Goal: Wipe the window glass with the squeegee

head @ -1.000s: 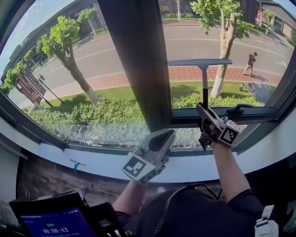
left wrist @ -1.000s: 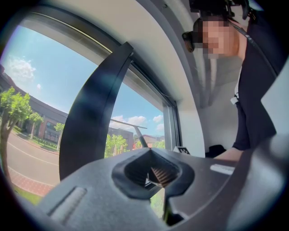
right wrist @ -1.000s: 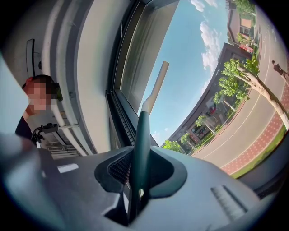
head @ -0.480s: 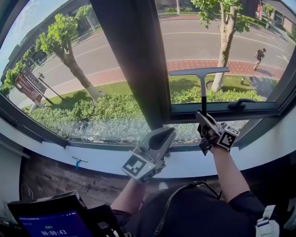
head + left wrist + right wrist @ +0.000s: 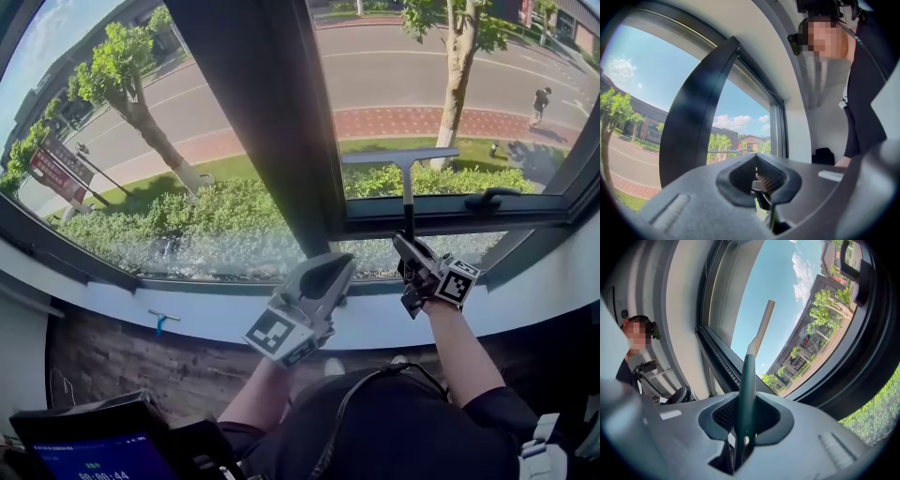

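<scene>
Screen [image 5: 94, 457]: blue-lit, at the lower left corner of the head view, below the sill.
Small blue T-shaped item [image 5: 161, 320]: lying on the left part of the white sill [image 5: 525, 305], well apart from both grippers.
Left pane [image 5: 141, 141]: bare of any tool, trees and road visible through it.
Mullion [image 5: 272, 122]: dark and wide, standing between the two panes.
Left gripper [image 5: 330, 272] [image 5: 761, 187]: jaws closed together with nothing between them, raised in front of the sill at the mullion's foot, apart from the glass.
Squeegee [image 5: 403, 159] [image 5: 747, 380]: blade level and lying against the window glass [image 5: 469, 84] of the right pane, low on that pane just above its bottom frame; dark handle running straight down from the blade's middle.
Right gripper [image 5: 408, 246] [image 5: 743, 437]: clamped on the lower end of the squeegee handle, directly below the blade, in front of the bottom frame.
Window handle [image 5: 492, 198]: black, on the bottom frame, right of the squeegee handle and not touching it.
</scene>
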Available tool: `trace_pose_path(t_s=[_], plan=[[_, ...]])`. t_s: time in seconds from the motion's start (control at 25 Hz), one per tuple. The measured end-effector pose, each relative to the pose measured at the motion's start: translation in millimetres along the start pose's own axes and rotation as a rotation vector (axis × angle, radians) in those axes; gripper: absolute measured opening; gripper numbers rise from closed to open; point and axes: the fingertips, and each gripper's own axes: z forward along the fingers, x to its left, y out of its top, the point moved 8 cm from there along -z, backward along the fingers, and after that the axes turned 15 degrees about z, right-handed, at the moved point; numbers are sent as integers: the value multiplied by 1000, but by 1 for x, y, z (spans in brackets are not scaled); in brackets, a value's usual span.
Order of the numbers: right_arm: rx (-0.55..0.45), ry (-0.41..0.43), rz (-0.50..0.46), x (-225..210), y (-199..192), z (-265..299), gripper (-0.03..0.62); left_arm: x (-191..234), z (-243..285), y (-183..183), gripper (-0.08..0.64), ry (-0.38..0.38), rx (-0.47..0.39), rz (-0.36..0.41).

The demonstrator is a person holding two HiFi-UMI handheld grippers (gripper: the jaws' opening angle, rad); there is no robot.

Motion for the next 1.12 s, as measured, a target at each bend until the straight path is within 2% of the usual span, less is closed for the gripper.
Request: trace_pose_path(t_s=[0.6,1.12], plan=[[31,-51,95,-36,-37,-19,72,-2,3,-3,3,18,71,-31],[68,-89,164,-57,-57,-33,72,-4,2,-8,5,14,89,-38]])
